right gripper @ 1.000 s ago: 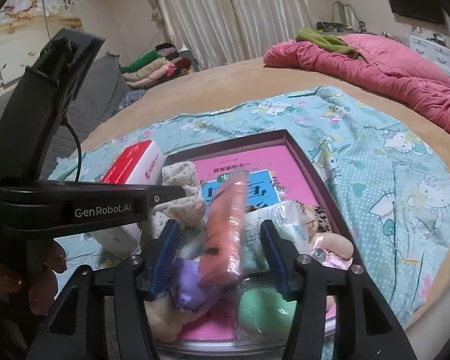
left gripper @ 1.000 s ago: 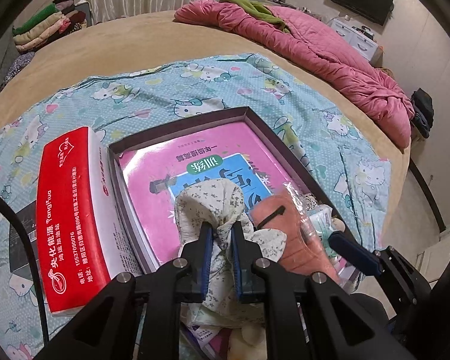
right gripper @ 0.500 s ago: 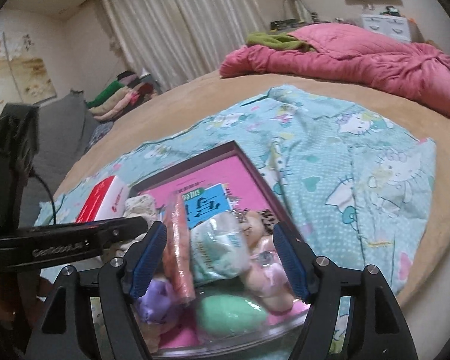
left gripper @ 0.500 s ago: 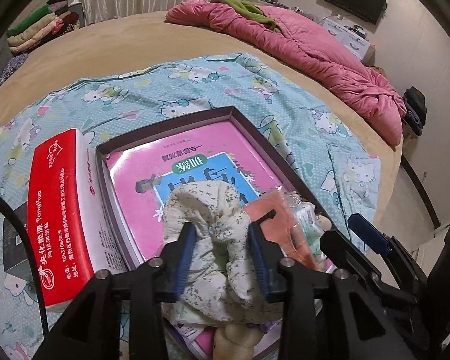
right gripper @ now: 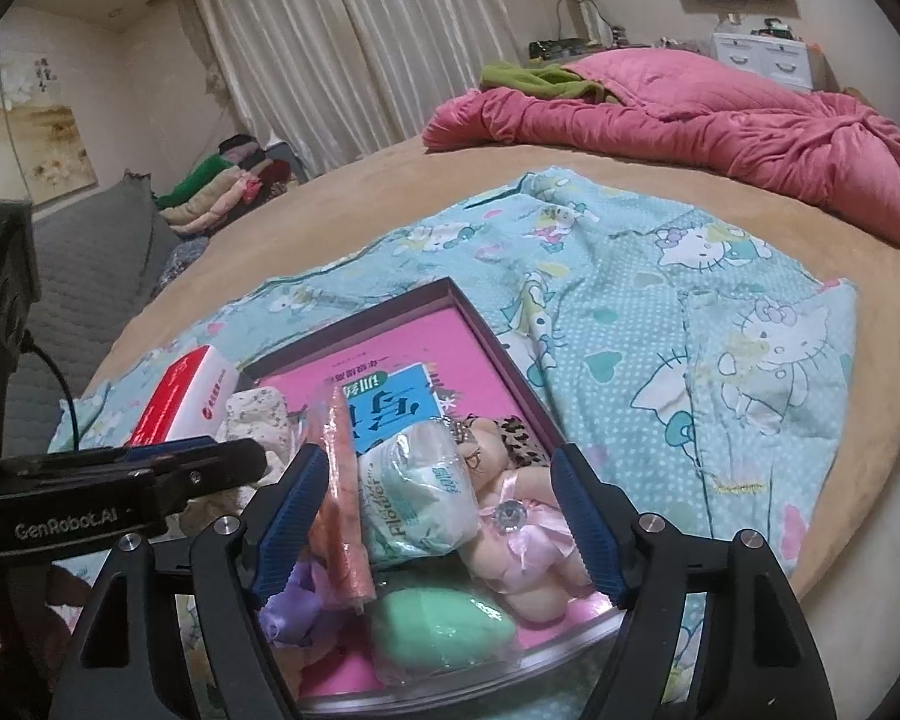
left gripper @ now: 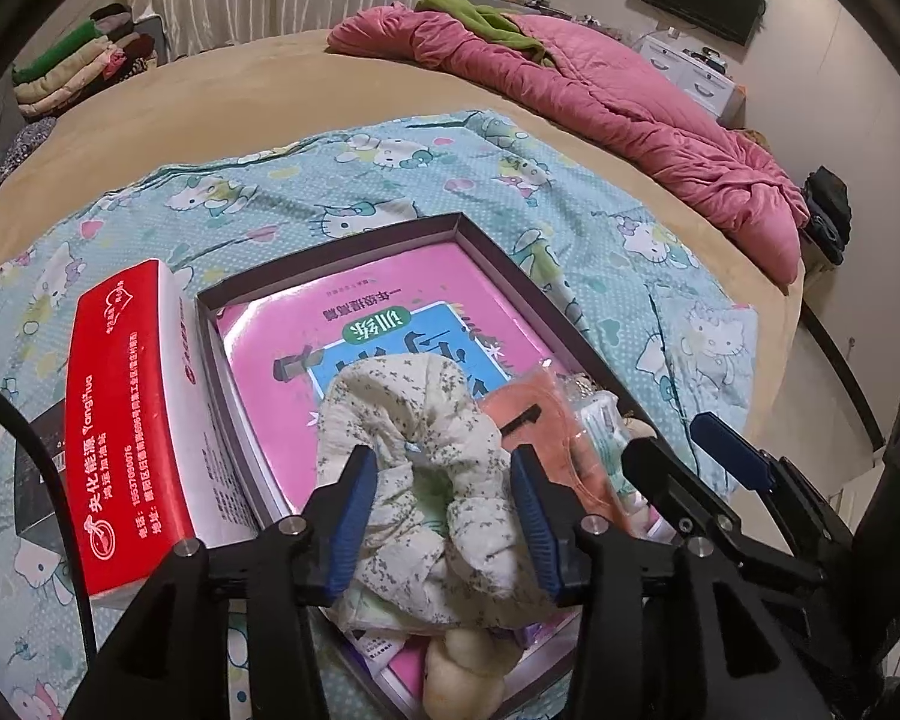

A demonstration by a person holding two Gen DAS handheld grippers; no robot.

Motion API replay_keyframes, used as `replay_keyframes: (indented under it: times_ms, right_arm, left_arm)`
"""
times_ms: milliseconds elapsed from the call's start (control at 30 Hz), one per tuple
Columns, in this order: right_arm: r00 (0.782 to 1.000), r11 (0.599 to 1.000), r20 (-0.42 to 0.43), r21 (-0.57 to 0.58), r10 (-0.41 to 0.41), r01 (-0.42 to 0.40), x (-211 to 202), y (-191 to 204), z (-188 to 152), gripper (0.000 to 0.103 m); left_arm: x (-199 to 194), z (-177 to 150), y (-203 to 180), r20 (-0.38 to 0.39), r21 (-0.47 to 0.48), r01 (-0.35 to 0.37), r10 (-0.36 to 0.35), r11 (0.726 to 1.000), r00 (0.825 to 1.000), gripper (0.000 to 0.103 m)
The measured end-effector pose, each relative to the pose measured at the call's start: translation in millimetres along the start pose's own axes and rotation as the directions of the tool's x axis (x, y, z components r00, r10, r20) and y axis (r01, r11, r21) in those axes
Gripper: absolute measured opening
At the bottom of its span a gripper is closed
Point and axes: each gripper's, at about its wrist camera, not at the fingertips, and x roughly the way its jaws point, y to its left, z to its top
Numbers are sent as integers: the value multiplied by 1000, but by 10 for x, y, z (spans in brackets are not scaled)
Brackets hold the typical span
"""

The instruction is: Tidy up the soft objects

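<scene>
A cream floral scrunchie lies between the blue pads of my left gripper. The jaws are opening and the cloth has puffed out loosely between them. It rests on a pink book in a dark shallow box. My right gripper is also opening over the box's near end. An orange packet, a white tissue pack and a pink plush doll lie loose between its pads. A green egg-shaped soft toy and a purple soft piece sit below them.
A red tissue box stands against the box's left side. Everything rests on a Hello Kitty sheet on a round tan bed. A pink quilt lies at the far side, folded clothes beyond the bed. The bed's edge runs along the right.
My left jaws have gone from pinched on the scrunchie to spread wide, and the scrunchie has puffed out. My right jaws have widened around the orange packet, and that view has swung to the right.
</scene>
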Motion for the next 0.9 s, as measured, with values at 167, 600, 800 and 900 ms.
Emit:
replay_keyframes:
  times_ms: [167, 600, 800, 900]
  right_arm:
    - [1000, 1000, 10, 2, -8, 8, -24, -5, 6, 79]
    - [998, 998, 29, 41, -56, 55, -141, -92, 8, 81]
    - [996, 994, 24, 64, -88, 86, -162, -133, -7, 81]
    - [995, 993, 28, 61, -99, 97, -176, -125, -8, 81]
  left_arm:
    - [-43, -29, 1, 5, 2, 5, -5, 1000, 1000, 51]
    - [-182, -67, 59, 33, -8, 7, -6, 1000, 999, 56]
    - [-273, -98, 47, 57, -3, 11, -11, 1000, 998, 65]
    - [-300, -108, 61, 58, -3, 14, -13, 1000, 998, 68]
